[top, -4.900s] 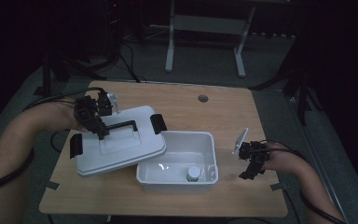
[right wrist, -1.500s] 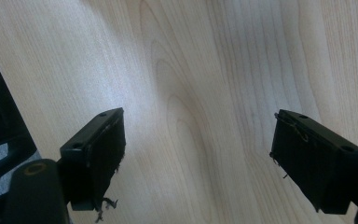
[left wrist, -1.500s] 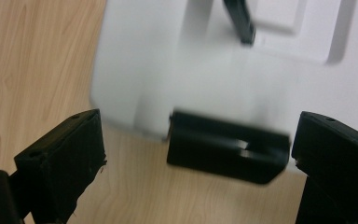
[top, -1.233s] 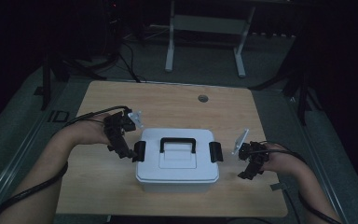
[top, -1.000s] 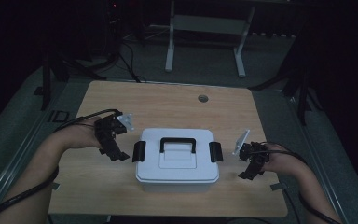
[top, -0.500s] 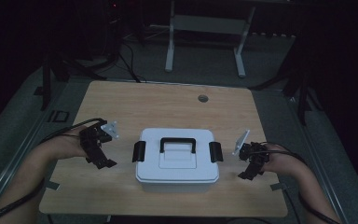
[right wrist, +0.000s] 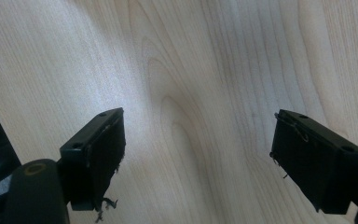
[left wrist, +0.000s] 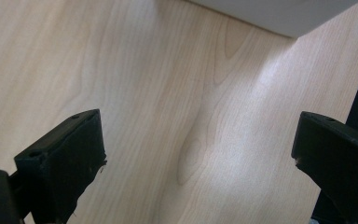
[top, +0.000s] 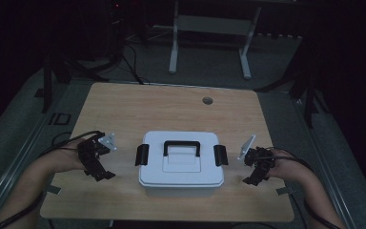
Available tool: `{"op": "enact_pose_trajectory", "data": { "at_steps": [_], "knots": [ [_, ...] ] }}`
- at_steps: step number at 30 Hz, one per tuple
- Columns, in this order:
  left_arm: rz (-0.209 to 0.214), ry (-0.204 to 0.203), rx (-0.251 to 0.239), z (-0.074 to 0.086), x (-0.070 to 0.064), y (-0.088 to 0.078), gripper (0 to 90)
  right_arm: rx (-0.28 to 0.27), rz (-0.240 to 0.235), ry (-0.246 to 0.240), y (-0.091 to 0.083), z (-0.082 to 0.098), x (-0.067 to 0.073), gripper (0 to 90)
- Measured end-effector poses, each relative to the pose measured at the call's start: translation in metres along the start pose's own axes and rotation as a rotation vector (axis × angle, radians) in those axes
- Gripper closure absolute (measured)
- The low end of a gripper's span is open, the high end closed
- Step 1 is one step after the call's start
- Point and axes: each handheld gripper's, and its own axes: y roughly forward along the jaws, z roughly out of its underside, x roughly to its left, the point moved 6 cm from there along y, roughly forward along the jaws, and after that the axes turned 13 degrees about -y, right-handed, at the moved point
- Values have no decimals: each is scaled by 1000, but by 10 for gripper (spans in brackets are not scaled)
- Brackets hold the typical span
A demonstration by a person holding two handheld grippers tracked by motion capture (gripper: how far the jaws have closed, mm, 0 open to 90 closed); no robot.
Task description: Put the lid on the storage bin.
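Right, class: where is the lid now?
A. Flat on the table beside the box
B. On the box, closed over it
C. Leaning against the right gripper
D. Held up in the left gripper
B: the lid sits squarely on the box, and both grippers stand apart from it, jaws open.

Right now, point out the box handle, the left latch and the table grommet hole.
black handle (top: 181, 144), high view, top bar.
left latch (top: 142, 154), high view, clip middle.
grommet hole (top: 207, 100), high view, centre of hole.
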Motion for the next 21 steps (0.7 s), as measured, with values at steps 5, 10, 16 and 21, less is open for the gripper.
{"op": "enact_pose_trajectory", "data": {
  "at_steps": [5,10,16,21],
  "knots": [
    [18,-15,-24,7,0,8,23,-24,7,18,1,2,0,170],
    [26,-16,-37,16,-2,19,23,-56,10,36,6,8,0,171],
    [32,-37,-51,28,-2,32,24,-68,5,50,13,12,2,170],
    [37,-44,-38,36,-1,39,24,-73,8,56,17,15,2,170]
  ]
}}
